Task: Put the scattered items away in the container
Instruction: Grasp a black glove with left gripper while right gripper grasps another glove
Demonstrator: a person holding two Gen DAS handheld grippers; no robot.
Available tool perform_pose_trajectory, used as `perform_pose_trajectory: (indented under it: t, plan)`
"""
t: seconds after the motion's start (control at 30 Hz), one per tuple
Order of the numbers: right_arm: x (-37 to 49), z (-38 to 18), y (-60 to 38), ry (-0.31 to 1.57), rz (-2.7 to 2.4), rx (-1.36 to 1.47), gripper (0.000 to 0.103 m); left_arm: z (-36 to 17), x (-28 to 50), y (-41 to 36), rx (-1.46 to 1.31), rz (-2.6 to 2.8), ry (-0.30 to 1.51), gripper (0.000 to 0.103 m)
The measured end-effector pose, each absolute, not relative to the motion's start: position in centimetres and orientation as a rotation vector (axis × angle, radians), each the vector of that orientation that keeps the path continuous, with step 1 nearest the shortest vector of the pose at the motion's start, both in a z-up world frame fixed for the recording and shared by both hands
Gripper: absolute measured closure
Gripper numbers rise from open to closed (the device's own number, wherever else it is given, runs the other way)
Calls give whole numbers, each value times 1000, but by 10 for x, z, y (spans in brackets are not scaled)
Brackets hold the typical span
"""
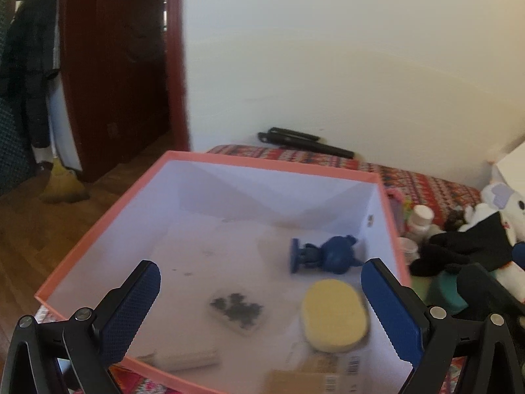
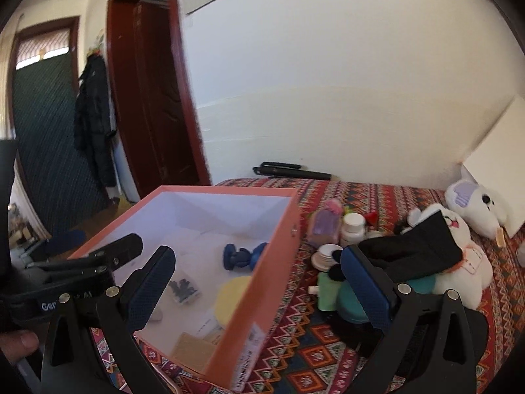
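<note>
A pink box point(image 1: 108, 210) with a white inside stands on the patterned cloth; it also shows in the right wrist view point(image 2: 262, 282). Inside lie a blue figurine point(image 1: 325, 254), a yellow oval sponge point(image 1: 334, 315), a clear packet of dark bits point(image 1: 238, 308) and some cards. My left gripper point(image 1: 262, 295) is open and empty above the box's near side. My right gripper point(image 2: 259, 282) is open and empty over the box's right wall. To the right lie a white plush rabbit point(image 2: 459, 262), black cloth point(image 2: 410, 249), a white bottle point(image 2: 352, 228) and a teal thing point(image 2: 351, 298).
A black folded tripod point(image 2: 292, 171) lies by the white wall at the table's far edge. A second plush point(image 2: 475, 207) and a white board point(image 2: 502, 164) sit at the far right. A doorway and wooden floor are to the left.
</note>
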State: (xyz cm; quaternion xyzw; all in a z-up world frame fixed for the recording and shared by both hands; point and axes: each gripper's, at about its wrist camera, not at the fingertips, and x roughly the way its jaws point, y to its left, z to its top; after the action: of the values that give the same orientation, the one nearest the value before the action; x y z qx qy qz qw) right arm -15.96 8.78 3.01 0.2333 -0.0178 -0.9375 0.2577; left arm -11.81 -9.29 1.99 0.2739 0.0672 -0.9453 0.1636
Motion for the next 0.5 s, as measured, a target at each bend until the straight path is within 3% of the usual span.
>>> perform_pose_trajectory:
  t: [0.33, 0.5]
  plan:
    - [-174, 36, 157, -128, -2632, 673, 0, 15, -142, -39, 822, -2764, 86, 1]
    - [-188, 31, 212, -261, -2672, 744, 1, 13, -153, -9, 832, -2825, 48, 1]
